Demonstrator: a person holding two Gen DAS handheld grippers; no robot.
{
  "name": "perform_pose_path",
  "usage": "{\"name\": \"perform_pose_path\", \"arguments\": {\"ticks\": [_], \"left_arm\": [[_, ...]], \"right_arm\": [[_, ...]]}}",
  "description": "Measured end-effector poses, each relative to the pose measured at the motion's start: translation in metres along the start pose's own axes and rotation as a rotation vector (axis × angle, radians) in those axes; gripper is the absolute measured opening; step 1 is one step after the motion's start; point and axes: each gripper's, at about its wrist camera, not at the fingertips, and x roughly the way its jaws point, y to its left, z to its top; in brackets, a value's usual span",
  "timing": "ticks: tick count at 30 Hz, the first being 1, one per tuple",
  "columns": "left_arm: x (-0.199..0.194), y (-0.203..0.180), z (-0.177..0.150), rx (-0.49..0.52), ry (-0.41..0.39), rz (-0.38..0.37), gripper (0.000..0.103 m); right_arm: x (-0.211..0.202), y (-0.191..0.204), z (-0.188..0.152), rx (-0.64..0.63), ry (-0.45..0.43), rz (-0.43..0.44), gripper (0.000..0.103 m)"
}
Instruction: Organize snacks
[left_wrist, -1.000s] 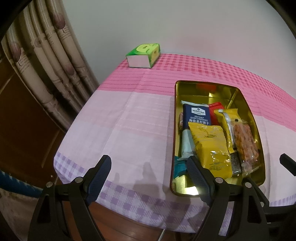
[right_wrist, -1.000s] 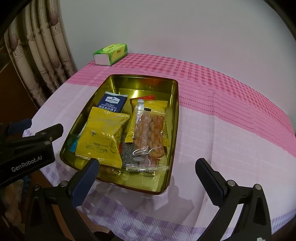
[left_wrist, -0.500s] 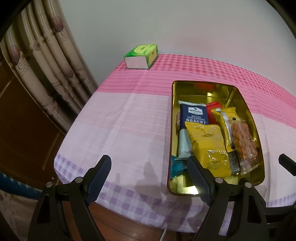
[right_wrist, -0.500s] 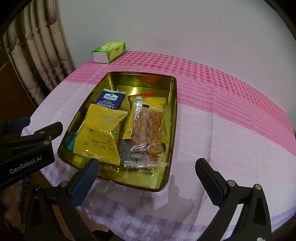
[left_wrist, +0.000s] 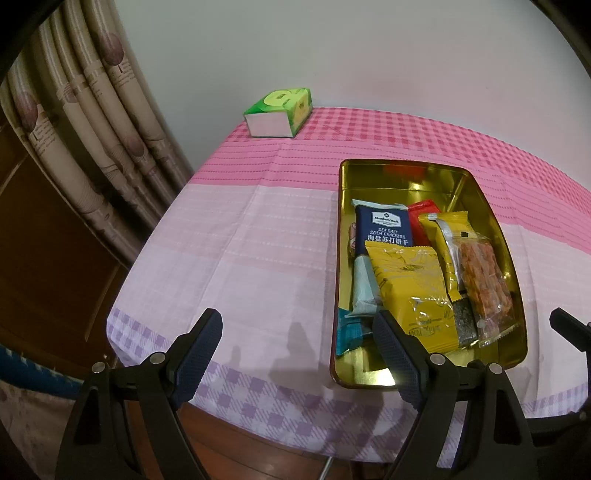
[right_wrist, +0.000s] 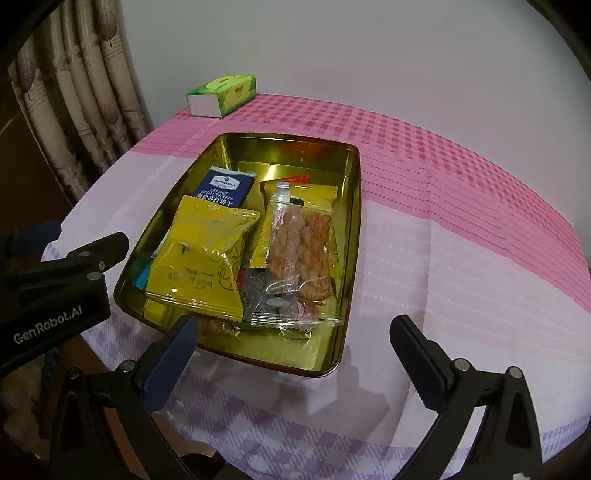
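A: Working from the left edge across, what does the left wrist view show?

B: A patterned curtain hangs at the far left. Next comes a green tissue box at the far corner of the table, which wears a pink and lilac checked cloth. The left gripper hovers over the near edge, its jaws spread apart with nothing between them (only bare cloth shows in the gap).

A: And the snacks?

B: They lie in a gold tin tray right of centre. Its long axis runs from the near edge of the table toward the far wall. A navy cracker pack lies along that axis, its printed top end toward the wall. A yellow packet overlaps its near end. Right of that, a clear bag of orange twists also lies lengthwise, resting on another yellow wrapper. A red pack peeks out behind.

A: The right wrist view?

B: The tray sits left of centre there. The right gripper hangs above the tray's near right corner, jaws wide apart and gripping nothing. The table to the right of the tray carries only the cloth.
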Motion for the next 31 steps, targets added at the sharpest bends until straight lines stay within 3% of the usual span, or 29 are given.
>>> {"name": "perform_pose_path", "arguments": {"ticks": [31], "left_arm": [[0.0011, 0.0001, -0.0013, 0.019, -0.004, -0.009, 0.084]], "right_arm": [[0.0065, 0.0028, -0.003, -0.001, 0.022, 0.009, 0.103]]}}
